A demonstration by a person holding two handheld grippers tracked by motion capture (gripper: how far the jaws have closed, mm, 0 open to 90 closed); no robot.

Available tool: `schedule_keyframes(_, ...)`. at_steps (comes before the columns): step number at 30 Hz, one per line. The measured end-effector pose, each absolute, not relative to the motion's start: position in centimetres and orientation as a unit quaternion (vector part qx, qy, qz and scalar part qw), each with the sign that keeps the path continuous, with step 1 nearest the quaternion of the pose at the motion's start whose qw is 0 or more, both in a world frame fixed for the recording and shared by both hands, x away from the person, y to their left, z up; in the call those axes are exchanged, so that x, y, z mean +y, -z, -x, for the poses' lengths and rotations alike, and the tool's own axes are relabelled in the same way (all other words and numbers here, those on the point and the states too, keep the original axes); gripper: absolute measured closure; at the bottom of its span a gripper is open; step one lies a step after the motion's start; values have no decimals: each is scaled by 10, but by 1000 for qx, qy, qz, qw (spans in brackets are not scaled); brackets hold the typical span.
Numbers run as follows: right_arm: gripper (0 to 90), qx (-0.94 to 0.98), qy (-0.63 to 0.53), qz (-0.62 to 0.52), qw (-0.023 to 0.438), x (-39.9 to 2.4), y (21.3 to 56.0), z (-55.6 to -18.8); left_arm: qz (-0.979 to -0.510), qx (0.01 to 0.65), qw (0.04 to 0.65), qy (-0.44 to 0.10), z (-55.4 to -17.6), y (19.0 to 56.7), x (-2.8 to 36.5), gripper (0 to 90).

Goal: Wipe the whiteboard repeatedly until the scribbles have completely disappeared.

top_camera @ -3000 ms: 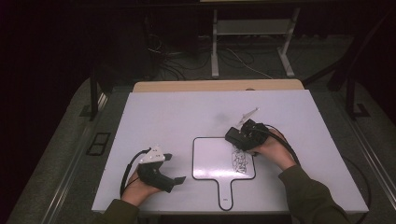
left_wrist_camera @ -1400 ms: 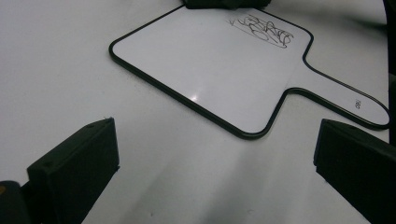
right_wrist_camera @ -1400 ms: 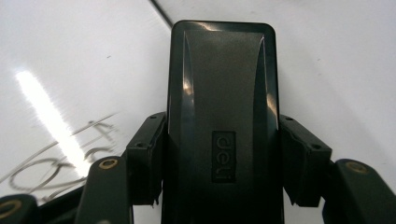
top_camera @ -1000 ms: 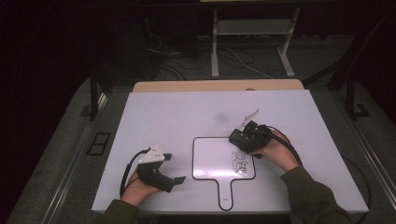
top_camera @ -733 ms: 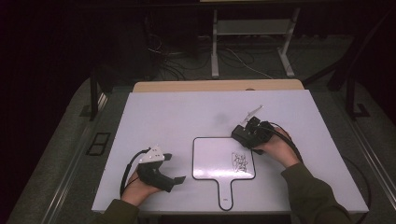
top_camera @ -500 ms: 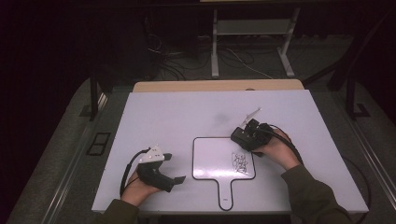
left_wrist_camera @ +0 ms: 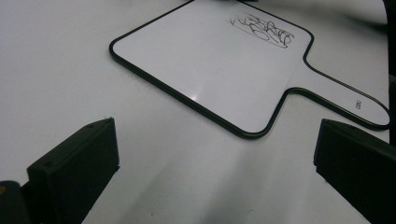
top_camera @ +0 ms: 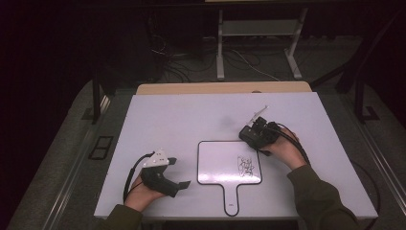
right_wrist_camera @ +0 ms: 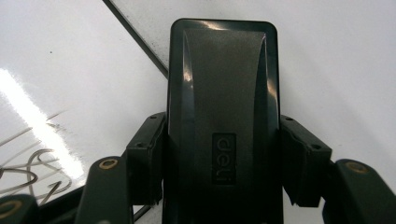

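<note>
A small white paddle-shaped whiteboard [top_camera: 218, 160] with a black rim lies near the table's front edge, its handle toward the person. A black scribble [top_camera: 246, 166] marks its right side, seen also in the left gripper view [left_wrist_camera: 264, 32]. My right gripper [top_camera: 252, 135] hovers at the board's far right corner, shut on a black eraser [right_wrist_camera: 224, 93] labelled "deli". The eraser's end sits over the board's rim [right_wrist_camera: 140, 44]. My left gripper [top_camera: 178, 172] rests on the table left of the board, its jaws wide open [left_wrist_camera: 215, 142] with nothing between them.
The white table [top_camera: 191, 115] has bare room behind and to the left of the board. A wooden strip [top_camera: 220, 87] runs along its far edge. Beyond it, on the dark floor, stand a white frame's legs [top_camera: 220, 57] and loose cables.
My right gripper with the eraser has drifted slightly away from the scribble, toward the board's far right corner. The scribble looks the same. The left gripper has stayed put.
</note>
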State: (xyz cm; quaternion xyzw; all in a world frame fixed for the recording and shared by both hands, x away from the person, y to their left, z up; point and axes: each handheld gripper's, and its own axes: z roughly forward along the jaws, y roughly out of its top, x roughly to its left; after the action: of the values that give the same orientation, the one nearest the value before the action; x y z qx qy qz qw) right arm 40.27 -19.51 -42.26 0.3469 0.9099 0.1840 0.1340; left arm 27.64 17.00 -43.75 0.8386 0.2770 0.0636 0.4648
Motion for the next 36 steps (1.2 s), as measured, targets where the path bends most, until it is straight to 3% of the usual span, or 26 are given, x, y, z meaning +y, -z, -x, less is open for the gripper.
schedule_keyframes(24, 387, 913, -181, -344, 127, -192, 422, -401, -839, 276, 465, -64, -276, 437, 170, 0)
schedule_keyframes(36, 386, 927, -190, -306, 103, -183, 422, -379, -838, 276, 466, -65, -275, 436, 170, 0)
